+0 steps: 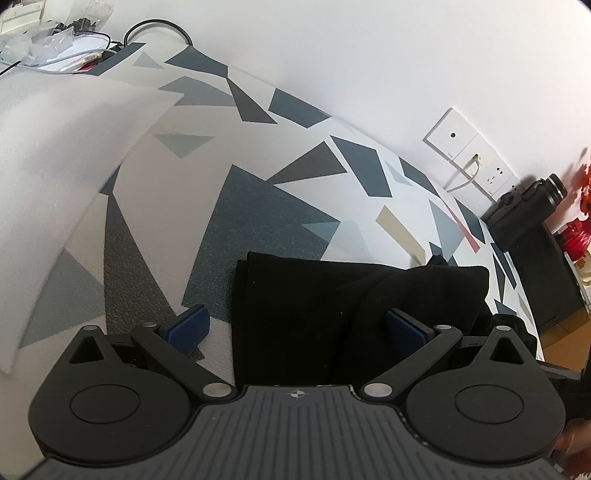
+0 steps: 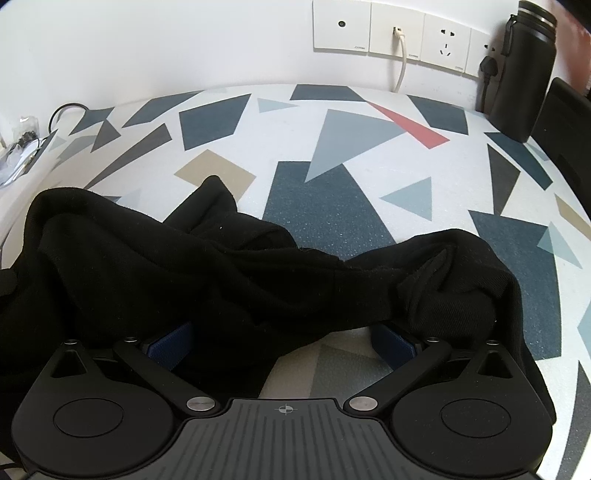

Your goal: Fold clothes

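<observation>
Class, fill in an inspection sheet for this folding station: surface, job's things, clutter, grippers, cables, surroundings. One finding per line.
Surface: patterned mat with grey, blue and red shapes; a white sheet overlaps its left part.
Job's things: black garment, rumpled, only partly folded.
Clutter: black bottle by the wall; bags and small items far left.
Grippers: left gripper open over the garment's edge; right gripper open, cloth draped over its fingers.
Cables: white cable plugged into the wall sockets; black loop.
Surroundings: white wall.
</observation>
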`<state>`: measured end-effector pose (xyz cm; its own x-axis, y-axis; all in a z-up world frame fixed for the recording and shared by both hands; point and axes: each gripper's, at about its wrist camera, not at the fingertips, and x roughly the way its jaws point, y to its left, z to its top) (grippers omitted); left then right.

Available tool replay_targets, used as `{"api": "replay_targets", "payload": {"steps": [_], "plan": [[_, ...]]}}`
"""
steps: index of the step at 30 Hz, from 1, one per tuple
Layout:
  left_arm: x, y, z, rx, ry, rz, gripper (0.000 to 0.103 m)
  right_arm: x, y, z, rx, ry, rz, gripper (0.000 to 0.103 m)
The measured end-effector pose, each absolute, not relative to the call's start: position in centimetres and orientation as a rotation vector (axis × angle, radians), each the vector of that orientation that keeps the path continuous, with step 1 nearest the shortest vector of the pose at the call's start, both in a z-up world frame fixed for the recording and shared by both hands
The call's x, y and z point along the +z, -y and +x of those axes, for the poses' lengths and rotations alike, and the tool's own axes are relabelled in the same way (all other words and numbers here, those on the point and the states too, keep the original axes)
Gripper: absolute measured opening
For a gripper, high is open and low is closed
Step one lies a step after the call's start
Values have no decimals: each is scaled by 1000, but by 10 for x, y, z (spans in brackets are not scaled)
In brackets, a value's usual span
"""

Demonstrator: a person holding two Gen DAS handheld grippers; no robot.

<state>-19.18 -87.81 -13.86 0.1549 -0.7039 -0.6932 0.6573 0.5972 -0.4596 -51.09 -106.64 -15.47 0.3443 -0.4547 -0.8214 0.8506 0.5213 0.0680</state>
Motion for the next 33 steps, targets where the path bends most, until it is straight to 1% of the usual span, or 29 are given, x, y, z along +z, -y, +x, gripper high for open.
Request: {"api": "replay_targets", "payload": {"steps": [33], "plan": [[-139, 882, -201, -963, -982, 8, 103, -155, 1067, -510, -927, -830, 557, 102]]}}
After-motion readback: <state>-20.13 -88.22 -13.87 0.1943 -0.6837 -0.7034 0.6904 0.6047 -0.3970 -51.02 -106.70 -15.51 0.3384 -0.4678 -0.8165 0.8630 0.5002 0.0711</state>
